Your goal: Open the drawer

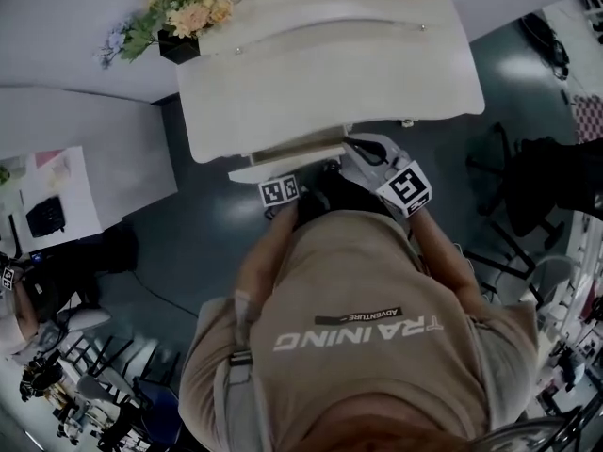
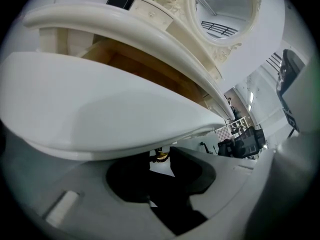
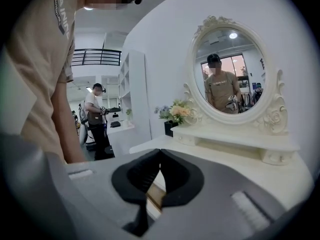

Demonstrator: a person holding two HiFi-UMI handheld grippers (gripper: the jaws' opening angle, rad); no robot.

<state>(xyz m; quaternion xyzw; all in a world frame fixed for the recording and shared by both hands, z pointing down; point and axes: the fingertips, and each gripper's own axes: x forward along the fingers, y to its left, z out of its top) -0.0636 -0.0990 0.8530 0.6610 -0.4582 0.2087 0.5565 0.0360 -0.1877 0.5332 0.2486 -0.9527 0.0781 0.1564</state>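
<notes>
Our left fingers (image 2: pixel 190 170) pinch the brass knob (image 2: pixel 161 156) by their tips only, with the drawer (image 2: pixel 100 109) partly out of the table (image 1: pixel 330 64). A skewed pull could slip them off. Our right fingers (image 3: pixel 182 176) are pressed together, empty.

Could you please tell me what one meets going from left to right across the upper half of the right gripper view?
Beige shirt → standing person → white shelving → flowers → oval mirror.
</notes>
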